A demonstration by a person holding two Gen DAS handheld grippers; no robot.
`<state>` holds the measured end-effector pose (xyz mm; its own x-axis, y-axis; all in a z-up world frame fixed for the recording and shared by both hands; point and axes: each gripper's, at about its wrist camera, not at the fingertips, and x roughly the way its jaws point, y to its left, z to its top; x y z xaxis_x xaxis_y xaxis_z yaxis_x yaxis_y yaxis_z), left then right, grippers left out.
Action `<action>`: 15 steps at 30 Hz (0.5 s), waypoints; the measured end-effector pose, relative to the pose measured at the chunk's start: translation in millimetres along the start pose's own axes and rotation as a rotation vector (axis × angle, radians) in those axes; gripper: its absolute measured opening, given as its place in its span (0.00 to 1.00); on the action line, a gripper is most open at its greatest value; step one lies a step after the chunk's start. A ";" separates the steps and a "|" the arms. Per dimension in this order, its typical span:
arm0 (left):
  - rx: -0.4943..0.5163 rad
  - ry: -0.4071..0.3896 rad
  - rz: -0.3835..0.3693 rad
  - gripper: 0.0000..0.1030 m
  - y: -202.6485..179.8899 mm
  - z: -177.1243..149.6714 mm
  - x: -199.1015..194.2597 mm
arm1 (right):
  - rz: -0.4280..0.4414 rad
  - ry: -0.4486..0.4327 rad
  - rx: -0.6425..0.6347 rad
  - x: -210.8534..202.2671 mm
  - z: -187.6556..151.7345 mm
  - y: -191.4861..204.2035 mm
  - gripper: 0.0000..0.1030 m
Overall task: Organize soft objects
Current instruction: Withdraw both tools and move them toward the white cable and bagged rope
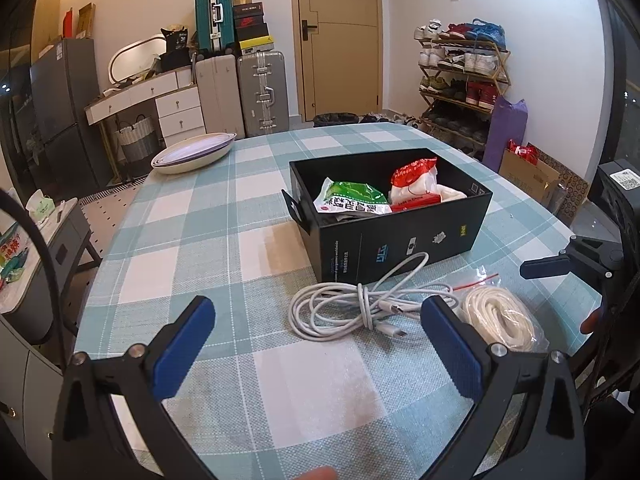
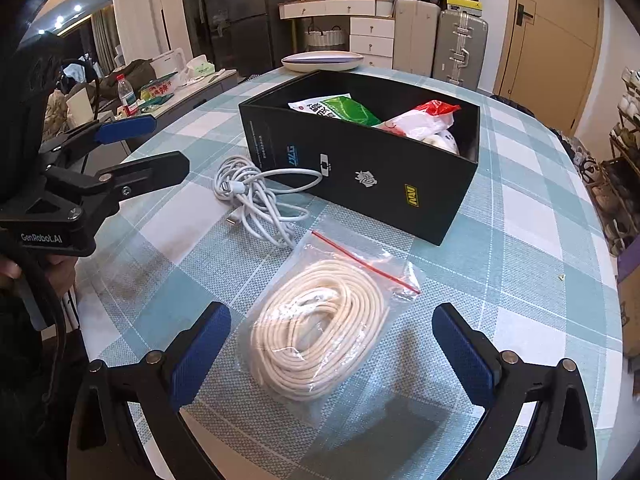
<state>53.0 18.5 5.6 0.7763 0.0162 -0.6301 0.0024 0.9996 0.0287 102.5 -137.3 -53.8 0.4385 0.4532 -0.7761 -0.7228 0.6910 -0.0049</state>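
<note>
Checked blue-and-white cloth covers the counter (image 2: 520,208). One black cardboard box (image 2: 384,184) sits at the middle of the right wrist view, with two plastic packets inside: one green-and-white packet (image 2: 340,108) and one red-and-white packet (image 2: 428,120). One white charging cable (image 2: 260,200) lies bundled just left of the box. One clear zip bag of cream cord (image 2: 324,328) lies low in the frame between the spread right tongs (image 2: 332,344). Left tongs (image 1: 320,332) are spread too, holding nothing. One white oval dish (image 1: 192,152) rests at upper left.
</note>
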 end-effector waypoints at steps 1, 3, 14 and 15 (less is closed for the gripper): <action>0.003 0.004 -0.001 1.00 -1.0 -0.7 1.0 | -0.003 0.006 -0.003 1.3 0.4 1.2 0.99; 0.006 0.016 -0.003 1.00 -2.1 -1.9 3.8 | -0.010 0.018 -0.013 5.5 -0.2 4.4 0.99; 0.028 0.039 0.003 1.00 -5.0 -5.2 9.4 | -0.040 0.085 -0.010 14.4 -6.9 -8.1 0.99; 0.029 0.041 0.002 1.00 -4.9 -5.3 9.4 | -0.040 0.087 -0.006 14.0 -7.1 -10.8 0.99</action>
<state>56.9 13.9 -4.6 0.7499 0.0197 -0.6613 0.0194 0.9985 0.0516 112.6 -142.5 -69.0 0.4194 0.3746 -0.8269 -0.7091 0.7039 -0.0408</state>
